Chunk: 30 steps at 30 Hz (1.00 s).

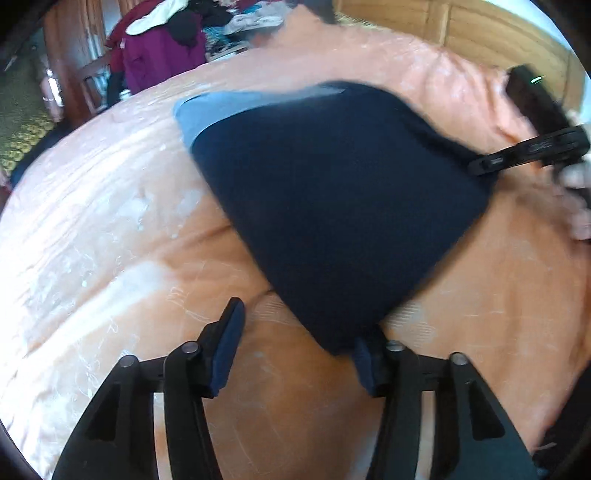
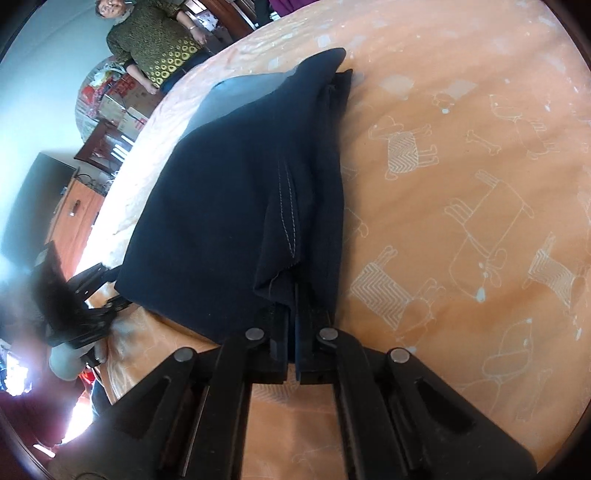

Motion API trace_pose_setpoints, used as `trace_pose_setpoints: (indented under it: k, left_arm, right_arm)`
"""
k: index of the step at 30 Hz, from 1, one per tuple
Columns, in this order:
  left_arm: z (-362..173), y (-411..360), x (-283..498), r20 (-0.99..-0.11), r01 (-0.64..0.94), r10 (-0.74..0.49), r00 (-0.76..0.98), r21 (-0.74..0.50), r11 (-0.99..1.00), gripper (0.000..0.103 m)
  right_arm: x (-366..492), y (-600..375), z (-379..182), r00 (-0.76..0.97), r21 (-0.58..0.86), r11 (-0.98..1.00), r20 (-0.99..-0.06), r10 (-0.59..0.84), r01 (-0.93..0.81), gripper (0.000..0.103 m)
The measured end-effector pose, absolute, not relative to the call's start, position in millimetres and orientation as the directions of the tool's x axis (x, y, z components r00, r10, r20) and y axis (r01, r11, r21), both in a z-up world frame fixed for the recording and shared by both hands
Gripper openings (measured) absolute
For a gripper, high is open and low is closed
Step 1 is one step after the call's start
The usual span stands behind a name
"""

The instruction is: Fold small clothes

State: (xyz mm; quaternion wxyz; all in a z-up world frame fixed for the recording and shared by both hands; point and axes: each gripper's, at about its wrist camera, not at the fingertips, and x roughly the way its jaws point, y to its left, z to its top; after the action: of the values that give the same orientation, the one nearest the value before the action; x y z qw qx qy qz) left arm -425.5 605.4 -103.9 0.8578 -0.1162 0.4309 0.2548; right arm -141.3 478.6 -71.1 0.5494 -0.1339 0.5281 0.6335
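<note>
A dark navy garment [image 2: 229,206] was laid on an orange bedspread [image 2: 461,192] printed with white dogs. In the right wrist view its long axis ran from the bottom centre of the frame up toward the upper middle, where it narrowed to a point; a stitched seam was seen along its right side. A grey layer [image 1: 207,114] was exposed at the far end of the garment.

The right gripper [image 2: 293,354] was pressed nearly closed, with a folded edge of the garment pinched between its pads. The left gripper [image 1: 295,354] was spread wide; the near corner of the garment was lying against its right finger [image 1: 364,365], but nothing was clamped.

Only in the left wrist view were a pile of clothes [image 1: 162,48] at the upper left and a wooden headboard [image 1: 461,33] seen. Only in the right wrist view was a seated person [image 2: 155,44] seen, at the upper left.
</note>
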Motion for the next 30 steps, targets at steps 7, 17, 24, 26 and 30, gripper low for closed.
trace_pose_setpoints:
  k: [7,17,24,26,30]
  left_arm:
    - [-39,602,-464,-0.614,-0.535,0.359,0.703,-0.123,0.836,0.050]
    - [-105,657,-437,-0.762,-0.527,0.223,0.608,-0.177,0.831,0.061]
    - [-73,668,-454,-0.675,-0.556,0.286,0.680,-0.220,0.802,0.060]
    - [-71,669,-447,-0.672,-0.549,0.283,0.684,-0.219,0.806,0.060]
    - [-68,666,-433,-0.668,-0.524,0.265,0.695,-0.219,0.823,0.060]
  right_arm:
    - [-138,478,-82,-0.391,0.570,0.176,-0.725,0.567,-0.803,0.000]
    - [-149,455,-34,-0.286,0.431,0.126,-0.763,0.580,-0.894,0.019]
    - [-148,514,-23,-0.220,0.368,0.123,-0.755,0.617,-0.922,0.032]
    - [-143,538,-44,-0.194,0.345,0.159,-0.789,0.583,-0.925,0.027]
    - [-138,548,-57,-0.173,0.332,0.172,-0.788,0.590,-0.928,0.007]
